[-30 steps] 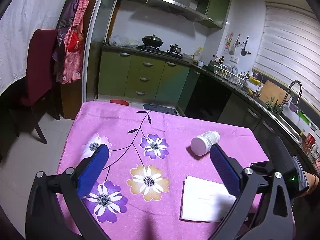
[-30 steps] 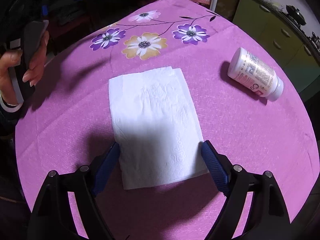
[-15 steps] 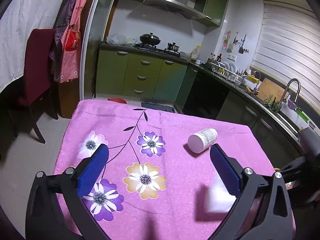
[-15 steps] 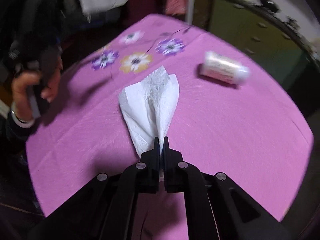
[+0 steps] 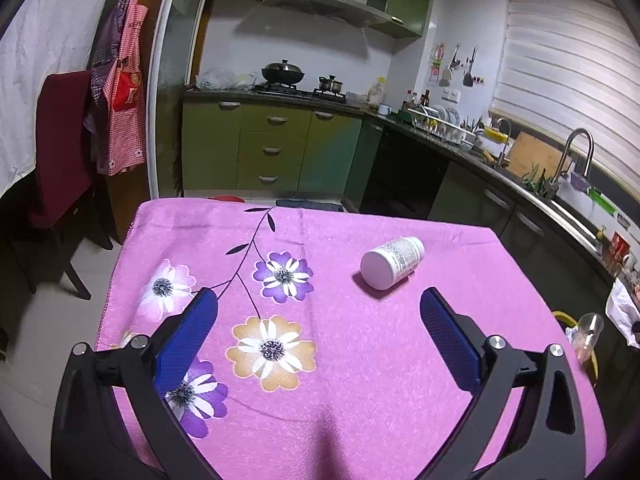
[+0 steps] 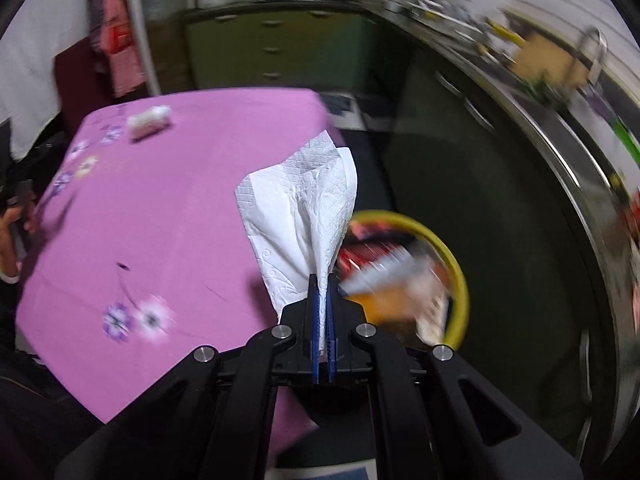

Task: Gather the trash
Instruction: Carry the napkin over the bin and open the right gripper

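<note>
My right gripper (image 6: 321, 280) is shut on a white paper napkin (image 6: 304, 216), held in the air at the table's edge, beside a yellow-rimmed bin (image 6: 456, 264) with trash in it on the floor. A white pill bottle (image 5: 391, 262) lies on its side on the pink flowered tablecloth (image 5: 360, 360); it shows small and blurred in the right wrist view (image 6: 149, 121). My left gripper (image 5: 320, 320) is open and empty above the cloth, the bottle a little ahead of its right finger. The napkin (image 5: 622, 312) and bin rim (image 5: 564, 318) show at the right edge of the left wrist view.
Green kitchen cabinets (image 5: 272, 152) and a dark counter with a sink (image 5: 568, 200) run behind and right of the table. A dark red chair (image 5: 56, 152) stands at the left. A plastic bottle (image 5: 586, 334) sticks up from the bin.
My right gripper shut on the napkin, lifted it off the cloth and swung right to the bin. The left gripper stayed open over the table and barely moved.
</note>
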`<act>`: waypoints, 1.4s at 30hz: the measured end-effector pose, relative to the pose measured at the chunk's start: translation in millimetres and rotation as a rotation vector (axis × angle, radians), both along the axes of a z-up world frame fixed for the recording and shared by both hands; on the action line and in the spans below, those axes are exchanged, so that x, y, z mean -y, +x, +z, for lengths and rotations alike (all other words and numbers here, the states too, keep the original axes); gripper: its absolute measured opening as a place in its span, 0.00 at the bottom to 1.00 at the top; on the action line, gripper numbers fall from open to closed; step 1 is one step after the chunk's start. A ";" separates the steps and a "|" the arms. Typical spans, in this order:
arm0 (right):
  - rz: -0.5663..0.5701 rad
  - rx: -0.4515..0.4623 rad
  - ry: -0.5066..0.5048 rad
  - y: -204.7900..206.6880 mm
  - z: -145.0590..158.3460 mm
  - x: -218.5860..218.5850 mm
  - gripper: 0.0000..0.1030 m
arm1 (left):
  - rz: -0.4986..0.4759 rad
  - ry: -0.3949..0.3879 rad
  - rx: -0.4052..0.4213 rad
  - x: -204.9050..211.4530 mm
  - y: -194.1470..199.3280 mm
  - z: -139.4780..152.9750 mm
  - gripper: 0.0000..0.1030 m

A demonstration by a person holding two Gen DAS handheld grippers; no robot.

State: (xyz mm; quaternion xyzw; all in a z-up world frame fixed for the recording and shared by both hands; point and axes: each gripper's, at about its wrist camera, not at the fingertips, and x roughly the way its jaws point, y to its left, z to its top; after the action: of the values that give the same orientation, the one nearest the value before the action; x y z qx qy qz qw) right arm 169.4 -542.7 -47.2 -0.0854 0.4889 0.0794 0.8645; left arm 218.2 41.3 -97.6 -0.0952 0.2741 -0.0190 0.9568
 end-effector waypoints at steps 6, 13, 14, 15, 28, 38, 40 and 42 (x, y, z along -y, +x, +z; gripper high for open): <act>-0.067 -0.104 0.082 2.9 -34.4 53.0 0.04 | -0.019 0.042 -0.001 9.8 0.8 -4.4 0.94; -0.077 -0.129 -0.058 11.6 -65.2 45.3 0.04 | -0.040 0.062 -0.017 15.2 3.2 -8.3 0.94; -0.075 -0.131 -0.082 12.6 -68.2 42.3 0.04 | -0.044 0.062 -0.017 15.5 3.3 -8.4 0.94; -0.075 -0.131 -0.096 13.3 -70.1 40.7 0.04 | -0.047 0.062 -0.018 15.9 3.2 -8.4 0.94; -0.112 -0.104 -0.211 27.5 -82.4 31.5 0.07 | -0.092 0.077 -0.029 27.1 4.5 -11.6 0.94; -0.168 -0.050 -0.242 25.2 -74.4 47.1 0.30 | -0.121 0.097 -0.033 37.0 3.5 -13.3 0.94; -0.179 -0.041 -0.238 23.3 -72.2 49.9 0.30 | -0.127 0.103 -0.035 40.1 3.2 -14.0 0.94; -0.183 -0.036 -0.226 21.2 -71.3 51.1 0.30 | -0.133 0.108 -0.034 42.1 3.0 -14.1 0.94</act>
State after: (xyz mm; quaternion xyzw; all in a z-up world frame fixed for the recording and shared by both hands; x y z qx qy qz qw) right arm 190.6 -593.8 -118.5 -0.1360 0.5161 -0.0537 0.8440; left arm 221.2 -0.8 -111.6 -0.0253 0.2967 -0.0659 0.9524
